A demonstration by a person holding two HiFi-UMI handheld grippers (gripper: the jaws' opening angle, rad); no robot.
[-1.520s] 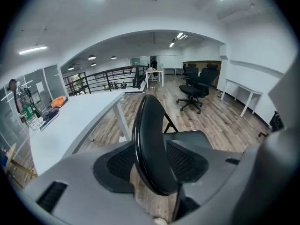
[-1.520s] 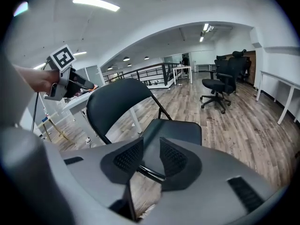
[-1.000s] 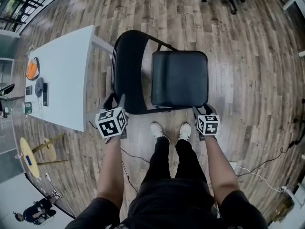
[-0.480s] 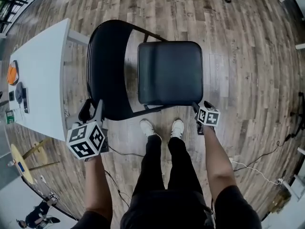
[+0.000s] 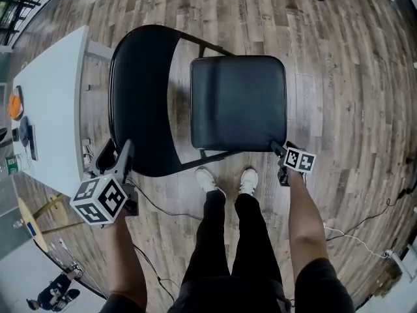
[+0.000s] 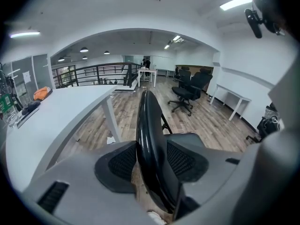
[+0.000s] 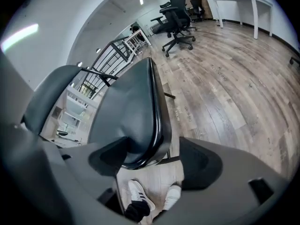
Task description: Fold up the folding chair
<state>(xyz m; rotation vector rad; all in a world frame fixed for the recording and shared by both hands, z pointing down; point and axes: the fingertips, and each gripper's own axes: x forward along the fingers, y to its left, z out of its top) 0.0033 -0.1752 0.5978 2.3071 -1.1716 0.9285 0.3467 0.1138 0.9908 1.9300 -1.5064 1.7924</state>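
Observation:
The black folding chair stands unfolded in front of me, its backrest [image 5: 140, 96] to the left and its padded seat [image 5: 238, 100] to the right in the head view. My left gripper [image 5: 118, 155] is shut on the backrest's top rim [image 6: 149, 125], whose edge runs between both pads [image 6: 119, 165]. My right gripper [image 5: 280, 150] is at the seat's near right corner. In the right gripper view the seat edge [image 7: 157, 125] lies between the opening jaws of that gripper [image 7: 152, 161], with a gap beside the right pad [image 7: 199, 163].
A white table [image 5: 55, 103] with small items stands close on the backrest's left. A cable [image 5: 163, 208] lies on the wood floor by my shoes [image 5: 208, 180]. Office chairs [image 6: 187, 86] and a railing [image 6: 101, 74] stand farther off.
The left gripper has slid toward the lower left of the head view, still on the backrest rim. The right gripper has stayed at the seat's near right corner, now a little lower.

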